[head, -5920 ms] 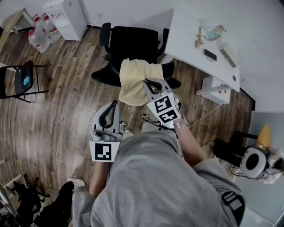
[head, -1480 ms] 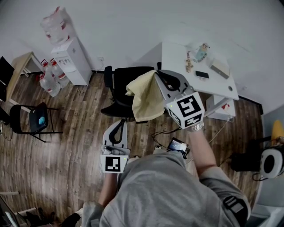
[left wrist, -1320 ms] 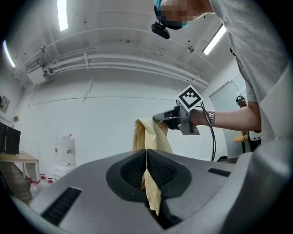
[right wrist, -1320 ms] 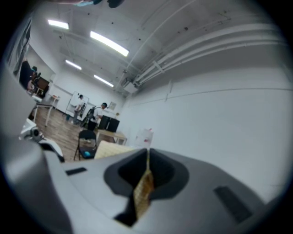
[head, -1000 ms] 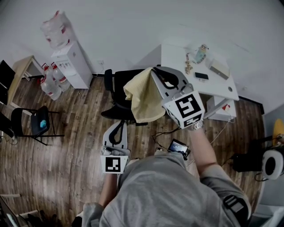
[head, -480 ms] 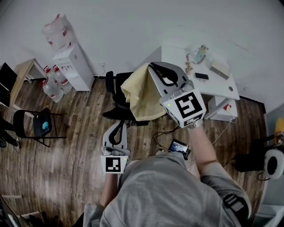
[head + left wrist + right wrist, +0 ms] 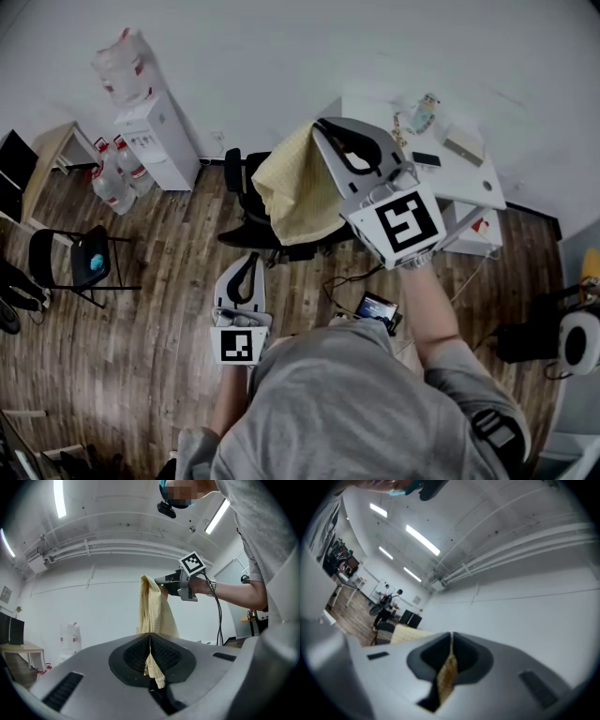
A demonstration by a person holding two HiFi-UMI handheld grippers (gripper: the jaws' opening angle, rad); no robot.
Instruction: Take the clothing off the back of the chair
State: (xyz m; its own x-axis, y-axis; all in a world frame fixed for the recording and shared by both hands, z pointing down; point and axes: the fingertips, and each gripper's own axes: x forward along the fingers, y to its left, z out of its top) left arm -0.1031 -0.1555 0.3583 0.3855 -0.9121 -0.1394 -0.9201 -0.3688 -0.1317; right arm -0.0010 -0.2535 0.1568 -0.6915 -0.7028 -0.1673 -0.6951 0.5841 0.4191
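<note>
You've raised the garment higher over the last second, clear of the black office chair [image 7: 246, 223] below it, so the removal looks all but done; the yellow clothing [image 7: 298, 192] hangs in the air above the chair, limp and finely checked, in long folds from one pinched edge; your right gripper [image 7: 322, 127] is clamped on that edge; your left gripper [image 7: 247, 260] waits low, jaws together, empty.
</note>
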